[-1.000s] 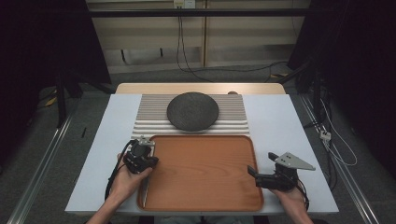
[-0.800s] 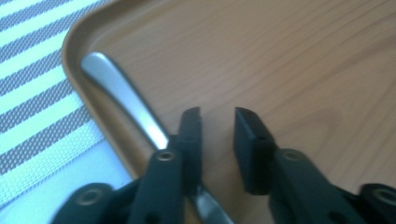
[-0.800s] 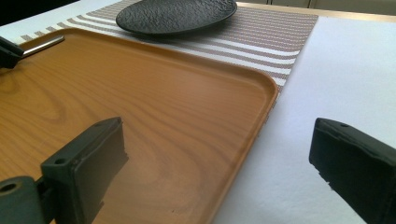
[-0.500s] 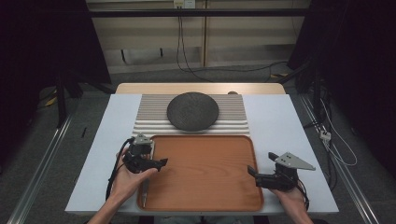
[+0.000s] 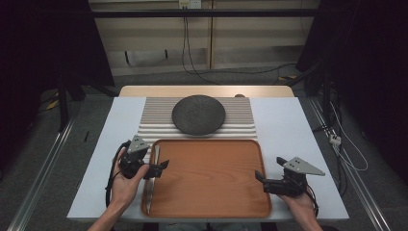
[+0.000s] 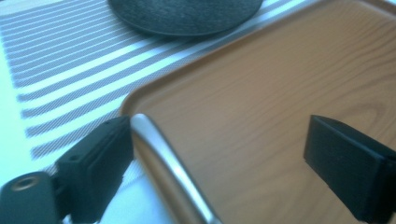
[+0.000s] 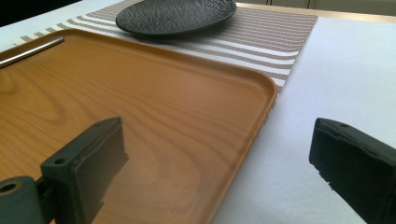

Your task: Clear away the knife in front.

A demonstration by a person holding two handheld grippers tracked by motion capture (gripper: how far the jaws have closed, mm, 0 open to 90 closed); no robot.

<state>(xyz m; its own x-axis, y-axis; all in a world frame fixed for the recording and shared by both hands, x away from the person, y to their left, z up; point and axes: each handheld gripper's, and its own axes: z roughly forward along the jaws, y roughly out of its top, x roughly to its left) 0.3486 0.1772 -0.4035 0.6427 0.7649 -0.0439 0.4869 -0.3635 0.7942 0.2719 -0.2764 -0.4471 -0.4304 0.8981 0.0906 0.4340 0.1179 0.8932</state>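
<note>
My left gripper, jaws just spread off the metal utensil at the tray's nine o'clock rim, could knock it off while lifting away.

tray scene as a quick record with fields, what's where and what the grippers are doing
tray: wooden tray on the white table, near edge
utensil: metal utensil lying along the tray's left rim
plate: dark plate on the striped mat, beyond the tray
left gripper: left gripper over the tray's left rim, jaws have just been opening, utensil handle beside one of its fingers, not pressed
right gripper: right gripper at the tray's right edge, open, holding nothing
</note>
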